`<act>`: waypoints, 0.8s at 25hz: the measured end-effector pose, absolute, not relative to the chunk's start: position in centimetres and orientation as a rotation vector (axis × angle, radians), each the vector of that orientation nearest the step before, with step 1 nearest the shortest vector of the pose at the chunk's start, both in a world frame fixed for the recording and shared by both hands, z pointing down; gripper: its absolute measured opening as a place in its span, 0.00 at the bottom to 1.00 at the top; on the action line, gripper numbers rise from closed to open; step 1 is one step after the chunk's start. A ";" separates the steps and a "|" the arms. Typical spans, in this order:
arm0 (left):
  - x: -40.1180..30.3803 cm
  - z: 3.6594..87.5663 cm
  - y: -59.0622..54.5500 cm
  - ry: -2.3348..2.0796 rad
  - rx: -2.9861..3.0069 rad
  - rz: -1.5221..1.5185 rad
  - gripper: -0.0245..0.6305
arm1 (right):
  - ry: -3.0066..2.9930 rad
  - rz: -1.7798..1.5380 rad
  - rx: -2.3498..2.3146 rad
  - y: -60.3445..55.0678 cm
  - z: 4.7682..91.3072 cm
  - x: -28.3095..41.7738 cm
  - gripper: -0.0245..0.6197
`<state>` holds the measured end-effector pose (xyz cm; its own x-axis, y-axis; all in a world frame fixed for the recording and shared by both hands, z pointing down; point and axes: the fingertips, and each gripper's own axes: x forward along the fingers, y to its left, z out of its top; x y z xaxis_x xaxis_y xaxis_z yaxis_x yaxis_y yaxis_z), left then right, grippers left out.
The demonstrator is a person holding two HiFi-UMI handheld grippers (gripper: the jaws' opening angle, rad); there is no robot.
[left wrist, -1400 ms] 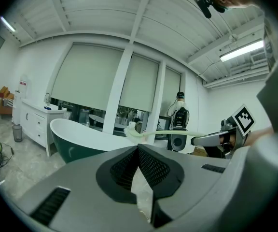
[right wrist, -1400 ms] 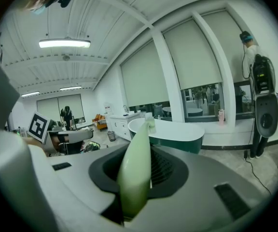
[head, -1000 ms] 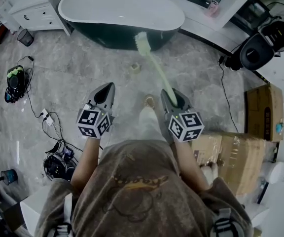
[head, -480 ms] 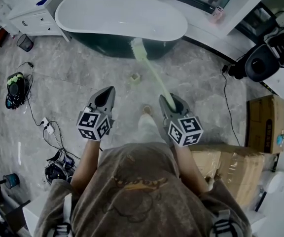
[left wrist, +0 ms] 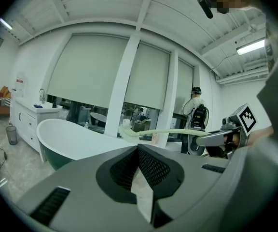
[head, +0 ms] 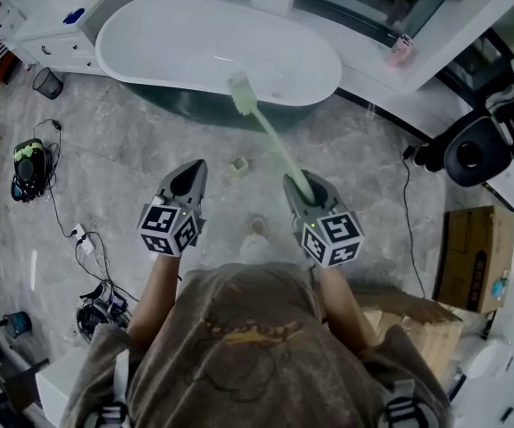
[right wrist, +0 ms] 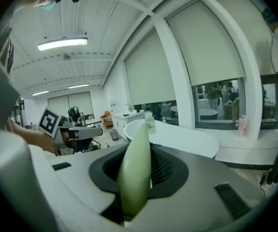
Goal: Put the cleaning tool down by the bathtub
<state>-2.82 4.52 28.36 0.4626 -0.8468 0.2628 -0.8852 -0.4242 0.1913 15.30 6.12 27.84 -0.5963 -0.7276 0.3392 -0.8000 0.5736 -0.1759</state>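
Observation:
The cleaning tool is a brush with a long pale green handle (head: 279,154) and a whitish bristle head (head: 241,94). My right gripper (head: 300,187) is shut on the handle's lower end, and the brush points forward with its head over the near rim of the white bathtub (head: 212,47). In the right gripper view the handle (right wrist: 135,178) fills the gap between the jaws and runs toward the tub (right wrist: 177,135). My left gripper (head: 188,178) hovers beside it, shut and empty. The left gripper view shows the brush (left wrist: 168,132) held level before the tub (left wrist: 76,141).
Cardboard boxes (head: 476,257) stand at the right with a black round device (head: 476,150) behind them. A small pale object (head: 237,165) lies on the floor near the tub. Cables (head: 87,230), a bin (head: 47,83) and a white cabinet (head: 61,25) are at the left.
The person has stepped toward the bathtub. The brush head, earlier against the tub's dark side, now lies over its rim. Both grippers keep their hold and spacing.

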 end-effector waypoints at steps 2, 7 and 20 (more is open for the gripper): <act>-2.3 28.1 2.5 -1.495 2.405 0.182 0.04 | -2.585 0.447 1.253 3.6 27.6 15.9 0.18; -1.7 28.1 -0.9 -1.547 2.367 0.180 0.04 | -2.605 0.443 1.204 -0.6 27.5 17.0 0.18; -3.4 28.3 -5.6 -1.628 2.314 0.201 0.04 | -2.607 0.451 1.166 -6.5 27.7 17.0 0.18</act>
